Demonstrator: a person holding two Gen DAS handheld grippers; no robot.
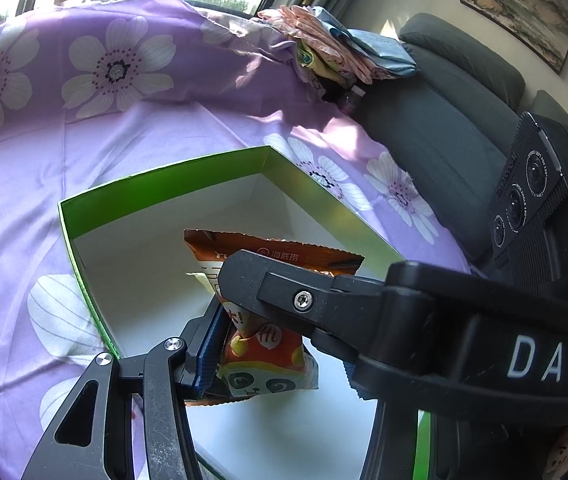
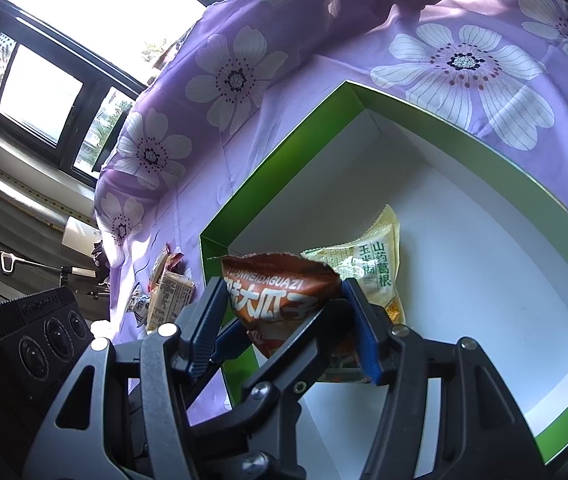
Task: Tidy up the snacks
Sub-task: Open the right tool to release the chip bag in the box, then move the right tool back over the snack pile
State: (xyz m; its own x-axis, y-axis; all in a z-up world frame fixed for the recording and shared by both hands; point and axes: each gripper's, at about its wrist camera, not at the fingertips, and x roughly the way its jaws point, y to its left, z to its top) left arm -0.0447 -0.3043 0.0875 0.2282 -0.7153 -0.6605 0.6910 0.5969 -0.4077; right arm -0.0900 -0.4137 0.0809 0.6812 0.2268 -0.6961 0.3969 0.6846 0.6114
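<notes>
Both tongs are pinched on one orange sunflower-seed packet [image 2: 280,296] held over the open green box [image 2: 284,168] on the purple floral cloth [image 2: 244,40]. The right tongs [image 2: 284,312] clamp its upper half between their blue pads, partly closed; the left tongs [image 1: 228,320] grip what seems the same packet lower down, though their far finger is hidden by the other tool crossing in front. A pale yellow yam-and-corn sachet [image 2: 379,264] already lies on the box floor. More loose packets [image 2: 168,292] wait outside. The risk: releasing unevenly, so one grip drags the packet sideways over the box wall, or tears the crimped foil
</notes>
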